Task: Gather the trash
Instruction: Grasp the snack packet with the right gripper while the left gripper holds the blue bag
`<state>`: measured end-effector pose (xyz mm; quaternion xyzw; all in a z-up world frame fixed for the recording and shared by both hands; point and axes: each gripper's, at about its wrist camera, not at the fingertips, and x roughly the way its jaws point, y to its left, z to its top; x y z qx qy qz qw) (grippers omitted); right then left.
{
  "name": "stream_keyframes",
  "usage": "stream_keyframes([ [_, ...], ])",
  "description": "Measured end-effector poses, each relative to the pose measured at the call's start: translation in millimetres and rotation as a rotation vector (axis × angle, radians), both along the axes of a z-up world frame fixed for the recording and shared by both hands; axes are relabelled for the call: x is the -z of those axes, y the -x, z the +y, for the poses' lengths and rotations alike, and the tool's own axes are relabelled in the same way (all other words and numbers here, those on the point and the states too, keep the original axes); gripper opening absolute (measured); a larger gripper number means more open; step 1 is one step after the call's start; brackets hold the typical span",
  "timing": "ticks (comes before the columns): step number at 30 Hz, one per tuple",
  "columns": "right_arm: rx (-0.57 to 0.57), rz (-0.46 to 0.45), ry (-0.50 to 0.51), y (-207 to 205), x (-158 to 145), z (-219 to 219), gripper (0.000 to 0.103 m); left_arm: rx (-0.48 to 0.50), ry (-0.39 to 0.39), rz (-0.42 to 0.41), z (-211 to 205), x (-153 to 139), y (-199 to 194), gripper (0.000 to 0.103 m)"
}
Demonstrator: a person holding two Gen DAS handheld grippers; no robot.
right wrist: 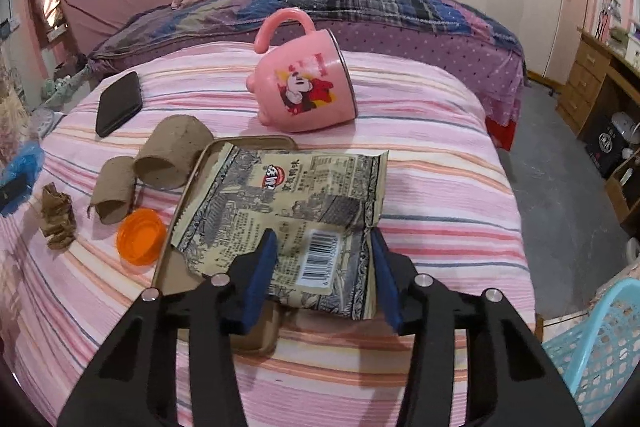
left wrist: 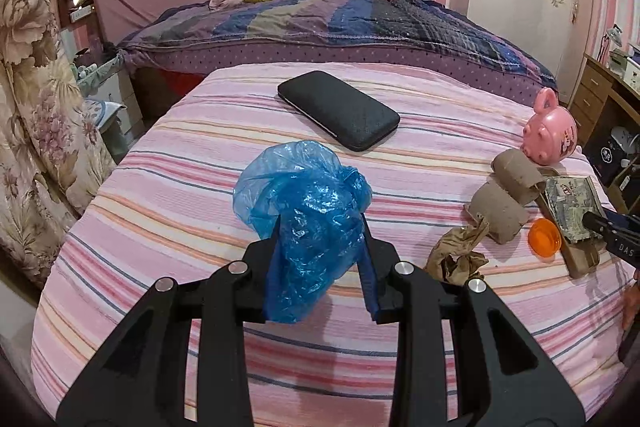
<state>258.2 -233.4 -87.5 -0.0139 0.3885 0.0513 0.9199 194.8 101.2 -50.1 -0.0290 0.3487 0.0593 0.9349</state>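
Observation:
My left gripper (left wrist: 320, 231) is shut on a crumpled blue plastic bag (left wrist: 308, 211) and holds it above the pink striped bedspread (left wrist: 168, 195). My right gripper (right wrist: 324, 247) is open, its fingers on either side of a printed snack wrapper (right wrist: 296, 195) that lies on a tan tray (right wrist: 176, 267). Two cardboard tubes (right wrist: 148, 167), a crumpled brown paper (right wrist: 58, 215) and an orange lid (right wrist: 140, 233) lie left of the wrapper. These also show in the left wrist view: the tubes (left wrist: 504, 199), the paper (left wrist: 456, 255), the lid (left wrist: 542, 233).
A pink mug (right wrist: 304, 91) lies on its side behind the wrapper. A black case (left wrist: 338, 109) lies further back on the bedspread. A blue plastic basket (right wrist: 600, 347) stands at the lower right. A bed (left wrist: 320, 23) is behind, a wooden desk (right wrist: 592, 87) at right.

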Motion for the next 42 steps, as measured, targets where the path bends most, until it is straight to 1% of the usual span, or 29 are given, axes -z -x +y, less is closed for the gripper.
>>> stream_keyframes([
  [3,-0.003,-0.015,0.012,3,-2,3,0.039,-0.01,0.005,-0.009,3,-3,2,0.031],
  [5,0.002,-0.023,0.02,5,-4,2,0.029,-0.018,0.014,-0.015,5,-5,3,0.031],
  [6,0.002,-0.024,0.017,5,-5,2,0.027,-0.021,0.02,-0.017,6,-5,4,0.031],
  [13,-0.004,-0.045,0.021,10,-11,-4,0.018,-0.02,0.02,-0.029,5,-10,5,0.031],
  [17,0.009,-0.06,0.009,15,-17,-10,0.007,-0.021,0.026,-0.038,5,-14,8,0.031],
  [24,0.002,-0.076,0.0,24,-25,-15,0.004,-0.027,0.034,-0.054,4,-19,12,0.031],
  [30,0.002,-0.111,-0.015,36,-35,-21,0.004,-0.031,0.037,-0.064,4,-22,16,0.031],
  [42,-0.003,-0.144,-0.018,53,-48,-28,0.004,-0.019,0.05,-0.083,1,-29,22,0.031],
])
